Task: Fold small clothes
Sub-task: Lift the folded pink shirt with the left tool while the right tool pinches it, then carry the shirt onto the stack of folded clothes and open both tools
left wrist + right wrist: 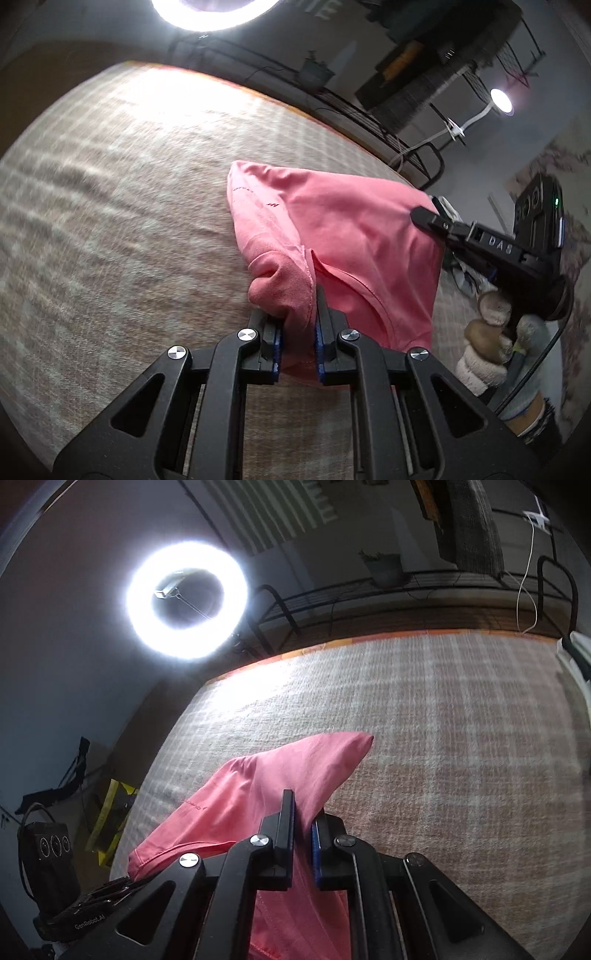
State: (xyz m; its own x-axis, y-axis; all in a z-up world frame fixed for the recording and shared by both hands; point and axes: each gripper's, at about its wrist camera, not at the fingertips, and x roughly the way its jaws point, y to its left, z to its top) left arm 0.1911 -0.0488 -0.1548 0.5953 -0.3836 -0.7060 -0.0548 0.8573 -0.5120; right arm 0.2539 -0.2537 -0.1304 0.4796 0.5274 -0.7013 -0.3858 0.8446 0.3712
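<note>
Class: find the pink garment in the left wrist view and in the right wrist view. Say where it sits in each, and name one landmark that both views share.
Left wrist: pink garment centre-right, clamped by the left gripper, right gripper pinching its far edge.
Right wrist: lower centre-left, clamped by that gripper.
Shared landmark: ring light.

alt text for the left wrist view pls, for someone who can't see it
The left gripper is clamped on a bunched edge of a pink garment, which the right gripper pinches at its far right corner, above a beige checked blanket. A bright ring light glares at the top.
</note>
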